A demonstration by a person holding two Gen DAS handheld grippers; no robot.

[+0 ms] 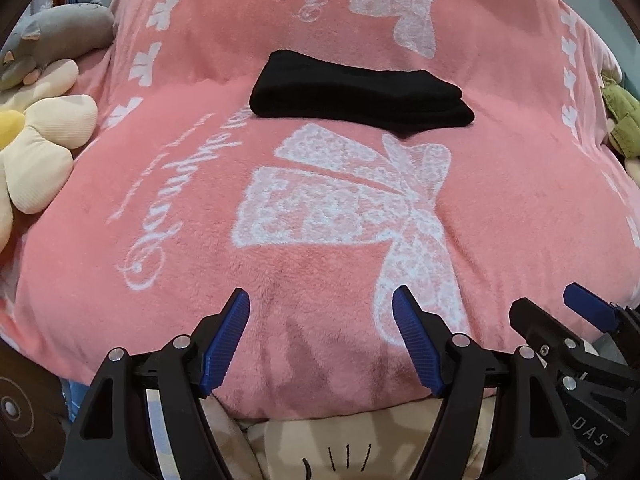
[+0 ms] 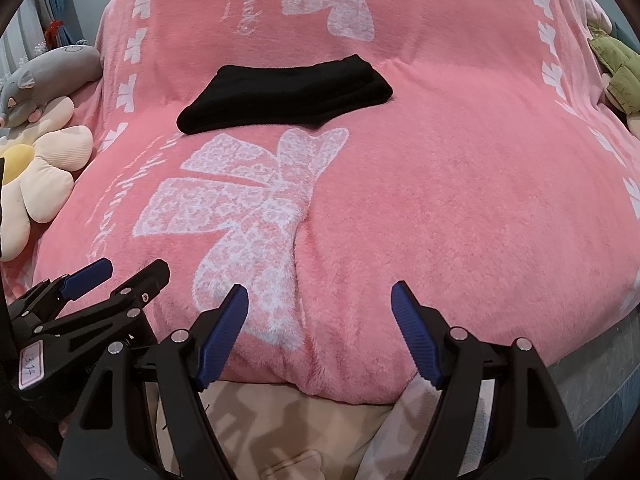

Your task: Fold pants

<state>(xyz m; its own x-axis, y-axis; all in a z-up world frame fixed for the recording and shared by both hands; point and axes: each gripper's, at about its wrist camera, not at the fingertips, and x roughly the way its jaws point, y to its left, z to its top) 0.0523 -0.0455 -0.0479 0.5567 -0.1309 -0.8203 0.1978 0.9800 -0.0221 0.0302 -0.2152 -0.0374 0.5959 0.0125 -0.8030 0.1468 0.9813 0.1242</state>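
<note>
Over the near edge of the bed, the left gripper (image 1: pixel 321 304) hung with its blue-padded jaws spread wide and nothing between them. Just beside it, the right gripper (image 2: pixel 320 300) stood equally wide apart and empty. Beneath both lay a pink blanket (image 1: pixel 200 264) printed with white bows. Well beyond the fingertips, the black pants (image 1: pixel 360 90) rested on it, folded into a compact rectangle. A flower-shaped cushion (image 1: pixel 36 148) sat at the left edge.

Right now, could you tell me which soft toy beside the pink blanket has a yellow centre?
The cream flower-shaped plush cushion; the grey plush animal behind it and the green plush toy opposite have none.
</note>
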